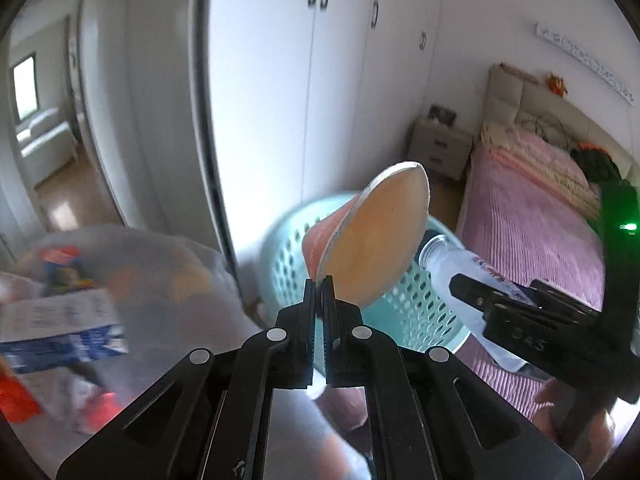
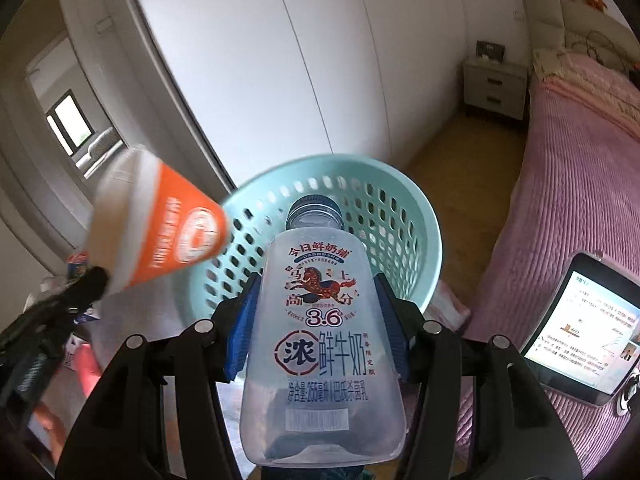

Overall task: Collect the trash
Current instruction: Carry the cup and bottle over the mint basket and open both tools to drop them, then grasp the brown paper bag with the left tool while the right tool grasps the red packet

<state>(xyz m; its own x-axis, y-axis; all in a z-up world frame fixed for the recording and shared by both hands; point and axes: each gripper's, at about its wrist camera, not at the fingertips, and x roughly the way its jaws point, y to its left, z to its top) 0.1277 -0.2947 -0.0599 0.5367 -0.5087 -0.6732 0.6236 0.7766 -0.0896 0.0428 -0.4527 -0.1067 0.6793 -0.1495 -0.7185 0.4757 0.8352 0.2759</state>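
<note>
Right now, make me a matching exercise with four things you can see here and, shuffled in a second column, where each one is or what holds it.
Things:
1. orange paper cup
2. milk bottle
3. laundry basket
4. nightstand

Places:
A. clamped between the fingers of the right gripper
B. against the far wall, beside the head of the pink bed
C. pinched by its rim in the left gripper
D. on the floor in front of the white wardrobe

Pairs: 1-C, 2-A, 3-D, 4-B
</note>
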